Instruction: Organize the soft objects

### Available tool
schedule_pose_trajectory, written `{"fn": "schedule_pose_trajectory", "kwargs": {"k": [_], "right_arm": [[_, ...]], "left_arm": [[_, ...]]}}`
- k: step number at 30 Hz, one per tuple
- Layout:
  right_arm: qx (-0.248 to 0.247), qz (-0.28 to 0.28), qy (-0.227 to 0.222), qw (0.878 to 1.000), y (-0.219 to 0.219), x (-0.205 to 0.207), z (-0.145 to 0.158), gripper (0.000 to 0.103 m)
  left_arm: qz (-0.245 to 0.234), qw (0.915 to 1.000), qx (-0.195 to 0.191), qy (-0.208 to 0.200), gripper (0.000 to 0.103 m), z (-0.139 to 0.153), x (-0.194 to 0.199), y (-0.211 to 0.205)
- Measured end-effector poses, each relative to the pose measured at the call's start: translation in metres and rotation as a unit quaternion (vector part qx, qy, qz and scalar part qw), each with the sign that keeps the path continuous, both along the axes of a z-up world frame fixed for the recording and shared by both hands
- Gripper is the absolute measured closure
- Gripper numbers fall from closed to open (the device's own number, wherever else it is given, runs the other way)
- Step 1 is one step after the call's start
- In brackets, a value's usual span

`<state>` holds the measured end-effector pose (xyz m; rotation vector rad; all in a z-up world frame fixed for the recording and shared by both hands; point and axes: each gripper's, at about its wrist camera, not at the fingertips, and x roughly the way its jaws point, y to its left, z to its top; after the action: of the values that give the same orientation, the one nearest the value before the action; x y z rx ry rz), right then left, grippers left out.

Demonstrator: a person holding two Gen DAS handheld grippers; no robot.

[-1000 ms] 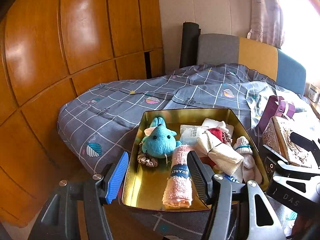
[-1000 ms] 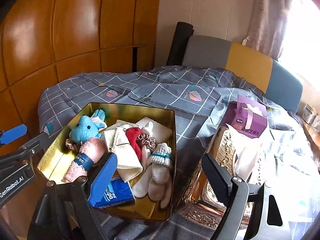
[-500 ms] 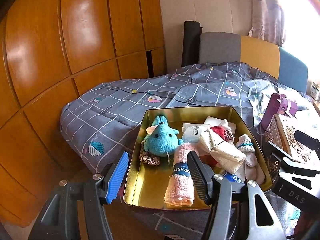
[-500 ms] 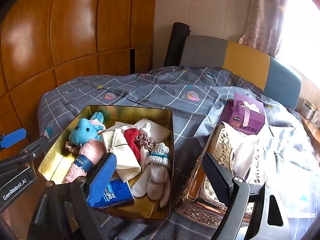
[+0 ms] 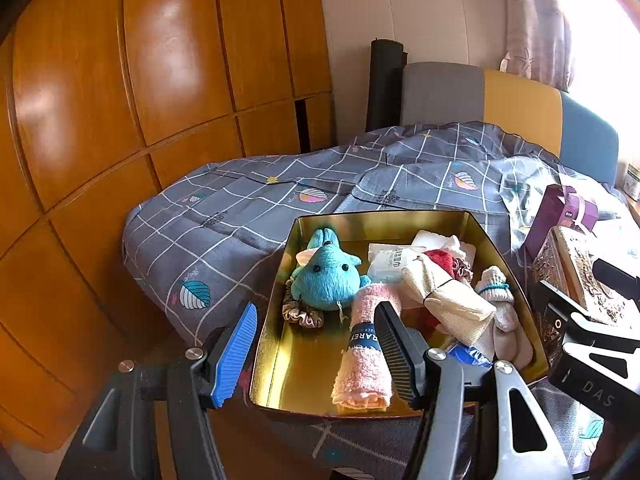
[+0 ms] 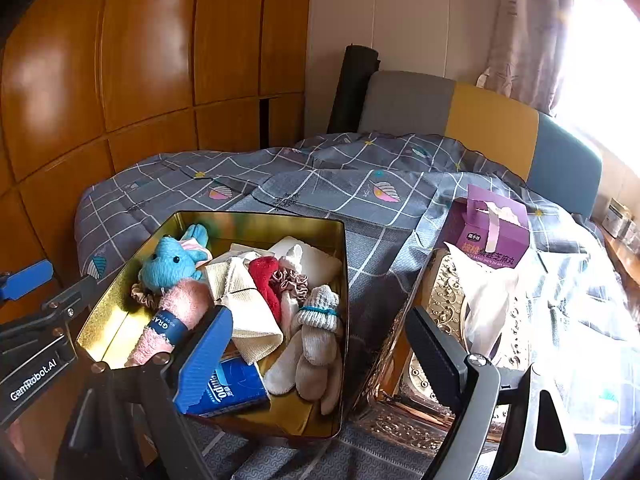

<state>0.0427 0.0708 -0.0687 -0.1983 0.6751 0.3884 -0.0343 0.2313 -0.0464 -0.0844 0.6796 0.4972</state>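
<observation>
A gold tin (image 5: 384, 218) (image 6: 256, 219) sits on the grey checked bedspread and holds soft things: a blue plush toy (image 5: 326, 276) (image 6: 168, 266), a rolled pink towel (image 5: 366, 354) (image 6: 176, 312), a cream cloth (image 5: 448, 300) (image 6: 248, 308), a red item (image 6: 264, 276), knit gloves (image 6: 316, 336), scrunchies (image 5: 298, 314) and a blue tissue pack (image 6: 236, 390). My left gripper (image 5: 316, 354) is open and empty at the tin's near left corner. My right gripper (image 6: 316, 354) is open and empty over the tin's near right side.
An ornate gold lid (image 6: 448, 320) leans to the right of the tin, beside a purple box (image 6: 492, 236) and clear plastic (image 6: 568, 320). Wooden wardrobe doors (image 5: 120, 120) stand on the left. A padded headboard (image 6: 480, 120) is at the back.
Both grippers have drawn back and up a little from the tin, so it sits slightly lower and farther in both views. The objects have not moved.
</observation>
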Motion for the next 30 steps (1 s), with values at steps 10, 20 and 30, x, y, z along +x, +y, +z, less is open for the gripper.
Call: {"fn": "schedule_pose_trajectory", "kwargs": {"k": [10, 20, 30], "right_arm": [[-0.001, 0.001, 0.002, 1.0, 0.0025, -0.001, -0.0012, 0.014], [-0.002, 0.0, 0.002, 1.0, 0.0023, -0.0013, -0.0016, 0.014], [-0.004, 0.001, 0.0, 1.0, 0.0025, -0.0008, -0.002, 0.014]], "left_arm": [[0.0, 1.0, 0.001, 0.002, 0.041, -0.0005, 0.0004, 0.0001], [0.001, 1.0, 0.0, 0.002, 0.041, -0.0016, -0.0014, 0.0009], [-0.002, 0.9998, -0.011, 0.013, 0.041, -0.0048, 0.002, -0.0015]]}}
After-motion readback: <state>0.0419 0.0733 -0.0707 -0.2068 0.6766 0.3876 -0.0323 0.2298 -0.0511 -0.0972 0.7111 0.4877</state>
